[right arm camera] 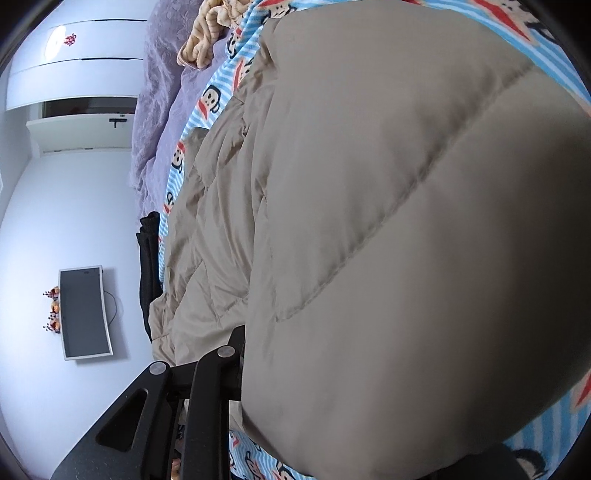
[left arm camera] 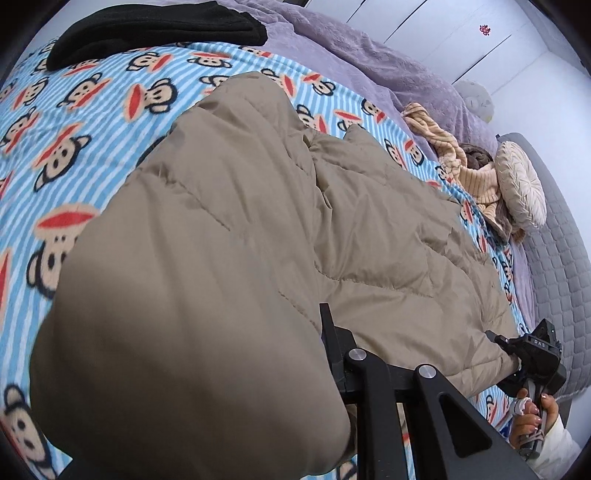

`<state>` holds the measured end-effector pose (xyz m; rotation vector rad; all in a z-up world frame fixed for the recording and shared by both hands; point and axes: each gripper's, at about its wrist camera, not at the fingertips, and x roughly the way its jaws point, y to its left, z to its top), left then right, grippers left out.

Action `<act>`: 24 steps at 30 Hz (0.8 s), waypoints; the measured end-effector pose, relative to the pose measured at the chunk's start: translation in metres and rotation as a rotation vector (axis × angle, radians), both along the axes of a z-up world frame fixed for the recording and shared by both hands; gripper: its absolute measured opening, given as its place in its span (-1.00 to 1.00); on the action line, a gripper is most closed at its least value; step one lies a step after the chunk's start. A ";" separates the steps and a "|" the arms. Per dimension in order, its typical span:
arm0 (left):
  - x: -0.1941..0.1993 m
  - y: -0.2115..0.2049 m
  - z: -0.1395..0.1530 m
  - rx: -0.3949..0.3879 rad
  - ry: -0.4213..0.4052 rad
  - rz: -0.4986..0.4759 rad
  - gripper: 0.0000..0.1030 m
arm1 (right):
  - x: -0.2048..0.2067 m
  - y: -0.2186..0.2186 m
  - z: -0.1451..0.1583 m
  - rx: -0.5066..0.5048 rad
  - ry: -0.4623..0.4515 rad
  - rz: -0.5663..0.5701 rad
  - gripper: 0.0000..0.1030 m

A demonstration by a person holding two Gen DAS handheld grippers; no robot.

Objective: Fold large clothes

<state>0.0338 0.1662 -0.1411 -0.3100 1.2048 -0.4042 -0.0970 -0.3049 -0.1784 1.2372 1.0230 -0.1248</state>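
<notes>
A large beige quilted down jacket (left arm camera: 258, 229) lies on a bed with a blue striped monkey-print blanket (left arm camera: 74, 122). My left gripper (left arm camera: 328, 354) is shut on a fold of the jacket, which bulges over its left finger and hides it; only the right finger (left arm camera: 327, 332) shows. My right gripper (left arm camera: 517, 354) appears in the left wrist view at the jacket's far edge, gripping it. In the right wrist view the jacket (right arm camera: 369, 221) drapes over the right gripper (right arm camera: 243, 354), hiding one finger.
A black garment (left arm camera: 155, 29) lies at the bed's far corner. A purple blanket (left arm camera: 369, 66), a yellow striped cloth (left arm camera: 461, 162) and a round cream cushion (left arm camera: 521, 184) lie along the side. A monitor (right arm camera: 85, 314) hangs on the white wall.
</notes>
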 end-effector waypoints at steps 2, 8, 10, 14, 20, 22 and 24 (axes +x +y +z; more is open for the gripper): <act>-0.020 0.005 0.001 0.013 0.021 0.006 -0.57 | -0.015 0.003 0.000 0.006 0.006 0.015 -0.49; -0.061 0.033 0.000 0.072 0.103 0.122 -0.19 | -0.059 0.010 0.001 0.036 0.028 0.066 -0.49; -0.072 0.047 0.001 0.100 0.105 0.172 -0.07 | -0.070 0.012 -0.002 0.048 0.042 0.069 -0.49; -0.085 0.068 -0.001 0.148 0.104 0.244 -0.07 | -0.078 0.009 -0.008 0.063 0.062 0.059 -0.37; -0.079 0.082 -0.027 0.237 0.142 0.322 0.28 | -0.086 0.003 0.002 -0.051 0.145 0.080 -0.04; -0.078 0.079 -0.027 0.268 0.143 0.313 0.28 | -0.092 0.001 0.003 -0.070 0.172 0.069 -0.02; -0.078 0.073 -0.021 0.320 0.134 0.299 0.28 | -0.095 -0.002 0.003 -0.079 0.204 0.055 0.04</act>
